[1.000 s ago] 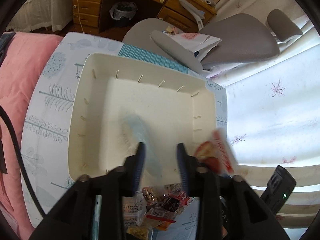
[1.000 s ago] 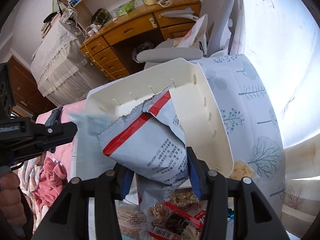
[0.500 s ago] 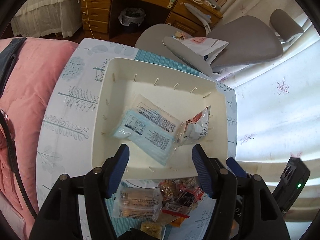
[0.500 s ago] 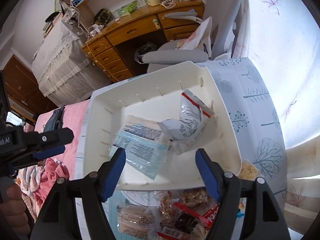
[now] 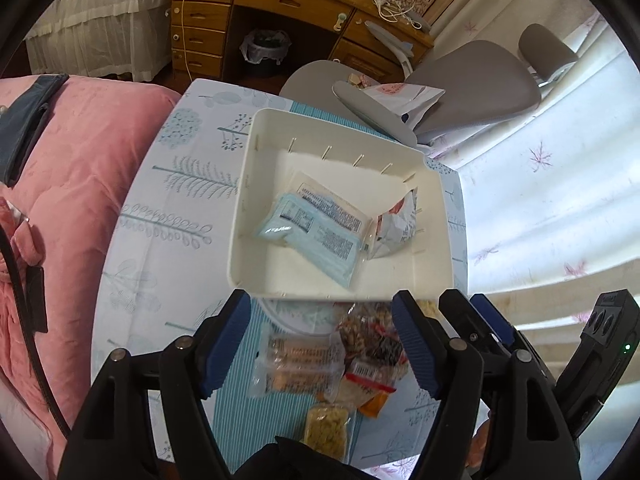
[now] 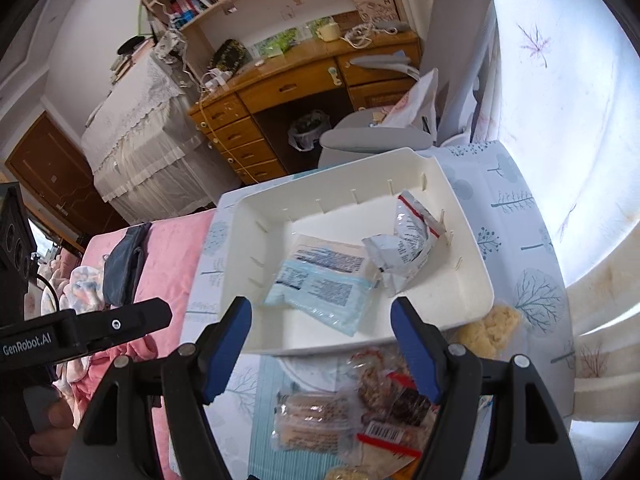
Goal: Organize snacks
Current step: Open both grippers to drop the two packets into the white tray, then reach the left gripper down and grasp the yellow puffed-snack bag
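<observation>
Both claws, left (image 5: 320, 344) and right (image 6: 320, 348), just dropped their bags into the bin (image 5: 240, 240) and now gape empty; more snacks (image 5: 320, 364) wait on the table.

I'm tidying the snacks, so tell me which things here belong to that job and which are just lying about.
For the job: white bin, blue packet and crumpled silver bag inside it, loose snack pile in front.

Lying about: pink quilt, grey chair, wooden desk, trash bin.

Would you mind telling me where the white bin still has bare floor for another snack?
The white plastic bin is bare along its far wall and near its front wall. The middle holds the pale blue packets; the crumpled silver bag crowds the right wall.
</observation>
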A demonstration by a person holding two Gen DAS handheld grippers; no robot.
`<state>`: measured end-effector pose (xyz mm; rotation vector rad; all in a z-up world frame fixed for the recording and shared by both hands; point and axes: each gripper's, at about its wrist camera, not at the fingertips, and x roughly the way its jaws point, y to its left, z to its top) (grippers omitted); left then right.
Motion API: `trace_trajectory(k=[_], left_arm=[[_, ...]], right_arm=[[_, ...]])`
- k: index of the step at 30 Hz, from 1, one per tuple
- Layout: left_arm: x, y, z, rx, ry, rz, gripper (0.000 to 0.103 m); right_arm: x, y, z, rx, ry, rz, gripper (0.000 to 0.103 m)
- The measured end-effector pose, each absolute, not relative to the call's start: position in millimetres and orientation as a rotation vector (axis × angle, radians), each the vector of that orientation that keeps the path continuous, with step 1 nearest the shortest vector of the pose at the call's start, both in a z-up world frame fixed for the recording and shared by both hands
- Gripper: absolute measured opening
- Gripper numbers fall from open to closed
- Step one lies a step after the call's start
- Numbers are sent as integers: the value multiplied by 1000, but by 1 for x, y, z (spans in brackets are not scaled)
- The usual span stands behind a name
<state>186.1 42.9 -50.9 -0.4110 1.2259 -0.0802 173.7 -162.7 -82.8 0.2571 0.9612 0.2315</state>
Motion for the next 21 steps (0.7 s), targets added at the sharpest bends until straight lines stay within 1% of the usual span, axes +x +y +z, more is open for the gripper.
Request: trace_trajectory(k=[7, 12, 21], left_arm=[[137, 60, -43, -414, 1205, -87, 79], [99, 68, -45, -415, 1204, -88, 80], [28, 72, -51, -401, 1209, -89, 80]], right_arm=[[125, -141, -69, 243, 924, 242, 73], [84, -129, -67, 228, 897, 248, 73], [11, -122, -82, 242, 921, 238, 73]])
